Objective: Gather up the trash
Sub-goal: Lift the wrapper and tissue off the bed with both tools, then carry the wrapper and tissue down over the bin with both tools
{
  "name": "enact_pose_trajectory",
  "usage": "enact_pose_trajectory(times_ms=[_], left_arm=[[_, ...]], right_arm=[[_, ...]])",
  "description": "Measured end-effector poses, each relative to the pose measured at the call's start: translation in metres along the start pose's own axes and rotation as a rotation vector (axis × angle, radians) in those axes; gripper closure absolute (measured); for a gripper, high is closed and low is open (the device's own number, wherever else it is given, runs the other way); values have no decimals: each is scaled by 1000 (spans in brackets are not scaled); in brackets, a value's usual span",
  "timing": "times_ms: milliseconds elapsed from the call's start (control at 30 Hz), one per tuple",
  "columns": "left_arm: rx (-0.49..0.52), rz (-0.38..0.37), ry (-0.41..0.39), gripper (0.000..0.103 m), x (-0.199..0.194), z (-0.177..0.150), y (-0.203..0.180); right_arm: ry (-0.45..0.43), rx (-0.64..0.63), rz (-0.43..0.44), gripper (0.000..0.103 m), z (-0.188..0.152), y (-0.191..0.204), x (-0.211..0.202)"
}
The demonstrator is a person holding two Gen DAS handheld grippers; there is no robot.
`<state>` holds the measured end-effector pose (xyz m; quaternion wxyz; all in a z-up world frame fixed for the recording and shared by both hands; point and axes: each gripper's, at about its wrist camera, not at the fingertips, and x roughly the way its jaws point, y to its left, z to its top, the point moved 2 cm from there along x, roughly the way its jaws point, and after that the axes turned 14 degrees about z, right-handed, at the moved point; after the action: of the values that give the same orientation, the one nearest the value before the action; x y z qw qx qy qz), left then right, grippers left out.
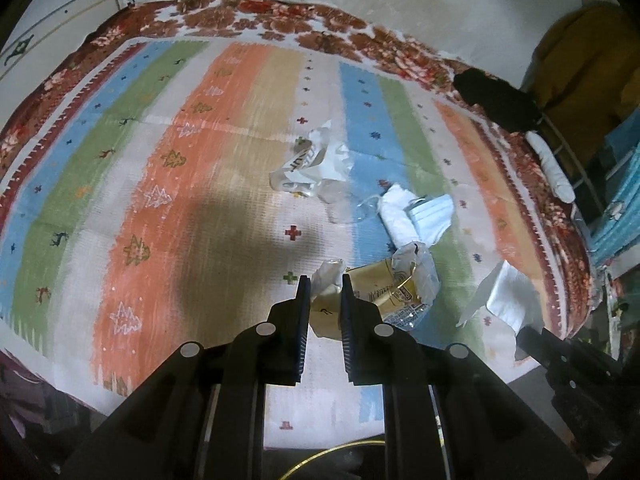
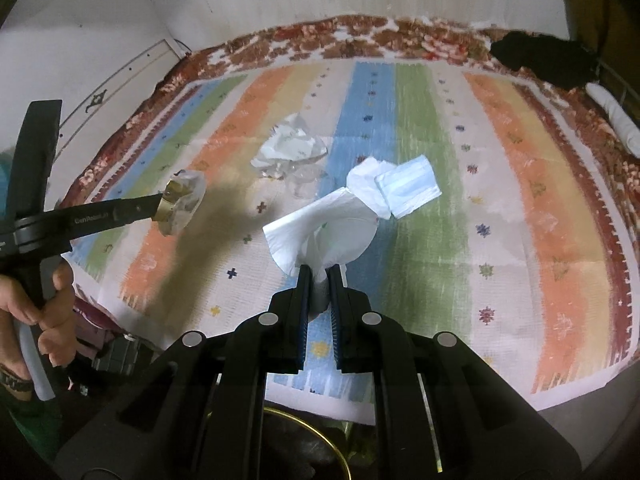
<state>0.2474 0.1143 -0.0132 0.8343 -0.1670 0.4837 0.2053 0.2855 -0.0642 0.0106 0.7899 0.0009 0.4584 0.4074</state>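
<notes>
My left gripper [image 1: 325,286] is shut on a crumpled yellow snack wrapper [image 1: 384,292] and holds it above the striped mat [image 1: 224,168]; it also shows in the right wrist view [image 2: 182,200]. My right gripper [image 2: 320,272] is shut on a white paper napkin [image 2: 324,228], also lifted off the mat; the napkin shows in the left wrist view [image 1: 504,296]. On the mat lie a crumpled white plastic bag [image 1: 316,160], clear plastic film [image 1: 344,204], a white tissue [image 1: 396,216] and a light-blue face mask [image 1: 434,216].
The mat lies on a red floral blanket [image 1: 280,24] against a white wall. A black cloth [image 1: 496,100] and a white roll [image 1: 552,168] sit at the far right edge. A gold-rimmed round container [image 2: 312,440] is below the near edge.
</notes>
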Motion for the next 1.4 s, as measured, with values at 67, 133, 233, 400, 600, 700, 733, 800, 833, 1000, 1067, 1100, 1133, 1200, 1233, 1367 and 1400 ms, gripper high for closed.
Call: enact_pose_trajectory(times_ms=[67, 133, 233, 400, 600, 700, 733, 800, 833, 1000, 1067, 1100, 1133, 1200, 1233, 1367, 1400], left_arm=[[-7, -25, -7, 90, -9, -4, 1], [-4, -39, -17, 90, -16, -8, -1], [14, -46, -35, 90, -26, -17, -5], [37, -67, -59, 90, -41, -30, -12], [74, -79, -114, 90, -63, -47, -19], [83, -103, -129, 90, -73, -59, -23], [88, -106, -134, 90, -75, -61, -24], [102, -104, -151, 90, -80, -67, -25], [105, -104, -157, 90, -82, -70, -26], [118, -127, -180, 90, -94, -80, -27], [118, -141, -184, 90, -98, -85, -26], [119, -146, -186, 90, -100, -87, -27], [122, -150, -189, 90, -101, -90, -26], [131, -145, -199, 89, -104, -96, -26], [137, -138, -207, 89, -106, -100, -26], [138, -154, -206, 89, -110, -113, -20], [136, -158, -204, 89, -111, -115, -18]], right_arm=[[-15, -12, -3, 95, -2, 5, -7], [-34, -39, -32, 95, -5, 11, -15], [-54, -48, -39, 95, -10, 17, -24], [-93, -78, -70, 95, -19, 28, -41], [-128, -80, -68, 95, -32, 36, -55], [-142, -71, -59, 95, -37, 39, -60], [-148, -70, -56, 95, -40, 41, -61], [-163, -71, -55, 95, -44, 44, -66], [-168, -72, -56, 95, -46, 46, -68], [-188, -65, -42, 95, -59, 49, -78], [-191, -65, -40, 95, -64, 50, -81], [-194, -65, -36, 95, -68, 51, -83], [-197, -65, -33, 95, -71, 52, -85], [-202, -66, -27, 95, -77, 54, -88], [-203, -69, -28, 95, -80, 55, -90], [-202, -68, -24, 95, -91, 56, -93], [-198, -68, -20, 95, -95, 57, -93]])
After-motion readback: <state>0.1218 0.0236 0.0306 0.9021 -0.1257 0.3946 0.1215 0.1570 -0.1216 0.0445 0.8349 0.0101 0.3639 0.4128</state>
